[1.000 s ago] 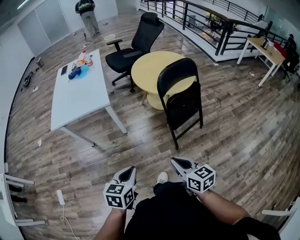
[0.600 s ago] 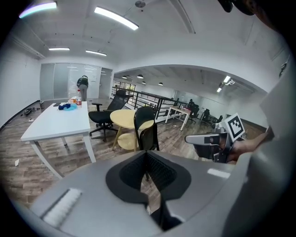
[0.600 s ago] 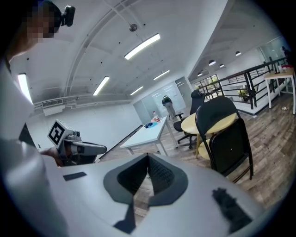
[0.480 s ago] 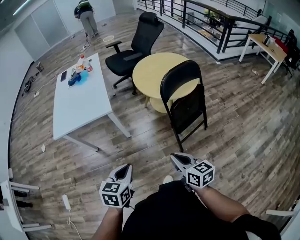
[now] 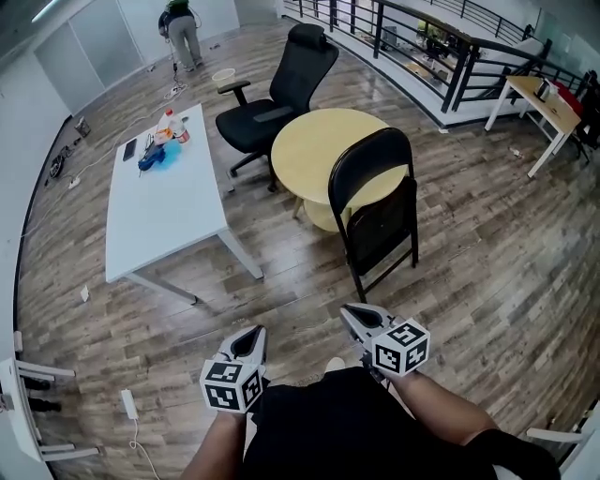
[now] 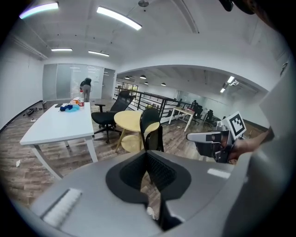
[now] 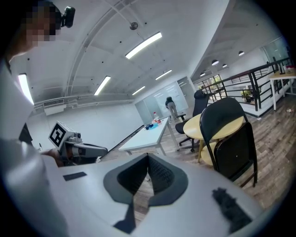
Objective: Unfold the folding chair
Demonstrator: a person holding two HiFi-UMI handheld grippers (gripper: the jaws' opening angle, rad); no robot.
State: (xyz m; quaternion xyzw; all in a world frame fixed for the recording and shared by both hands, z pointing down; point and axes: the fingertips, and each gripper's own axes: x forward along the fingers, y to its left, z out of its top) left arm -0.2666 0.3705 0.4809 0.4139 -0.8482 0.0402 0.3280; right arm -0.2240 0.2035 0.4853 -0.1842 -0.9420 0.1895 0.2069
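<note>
1. At the far left, the white bench (image 5: 159, 211) stood on the wooden floor (image 5: 487, 272). At its far end it carried a bottle (image 5: 169, 122), a blue object (image 5: 155, 157) and a flat dark slab (image 5: 129, 145). Beyond that end a person (image 5: 183, 28) stood at the back of the room.
2. Your left claw (image 5: 253, 337) hung low in front of you. Its jaws were pressed together with nothing between them, and it was well apart from the chair you were to open.
3. Farther back, a black office chair (image 5: 281, 89) sat between the white bench and the round yellow bench (image 5: 319, 145), just beside the round one.
4. Your right claw (image 5: 352, 314) also had its jaws pressed together and held nothing. It pointed toward the feet of the folding chair (image 5: 375, 211), with bare floor between them.
5. The folding chair, black, stood upright and folded, its seat flipped up flat against the frame. It stood on the floor right against the near side of the round yellow bench, between that bench and you. Neither claw touched it.
6. To the right, a dark railing (image 5: 450, 47) ran along the back, with a pale desk (image 5: 539, 98) at the far right.
</note>
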